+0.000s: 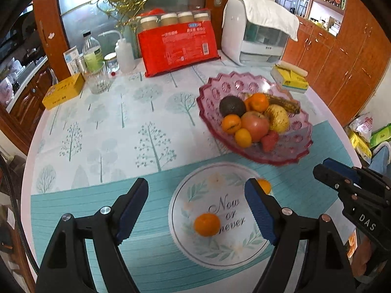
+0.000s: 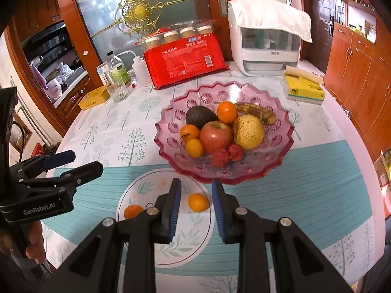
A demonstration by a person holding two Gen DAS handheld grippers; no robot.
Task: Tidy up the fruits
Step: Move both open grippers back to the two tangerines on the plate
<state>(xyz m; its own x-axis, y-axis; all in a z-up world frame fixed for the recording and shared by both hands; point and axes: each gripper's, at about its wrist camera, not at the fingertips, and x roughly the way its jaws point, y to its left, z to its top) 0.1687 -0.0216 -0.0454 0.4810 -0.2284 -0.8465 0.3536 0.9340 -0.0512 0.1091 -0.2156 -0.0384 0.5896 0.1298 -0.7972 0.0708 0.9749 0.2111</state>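
Small citrus, two pieces, on round printed mat ahead of both grippers.
Small orange (image 2: 198, 202) just beyond right gripper (image 2: 196, 210), jaws part open, empty; tangerine (image 1: 206, 224) between wide-open, empty left gripper (image 1: 195, 210) jaws. Likely light, firm, prone to rolling; best pinched across widest girth. Pink glass bowl (image 2: 281, 156), farther ahead on bench: apple, avocado, pear, banana, oranges, lychees.
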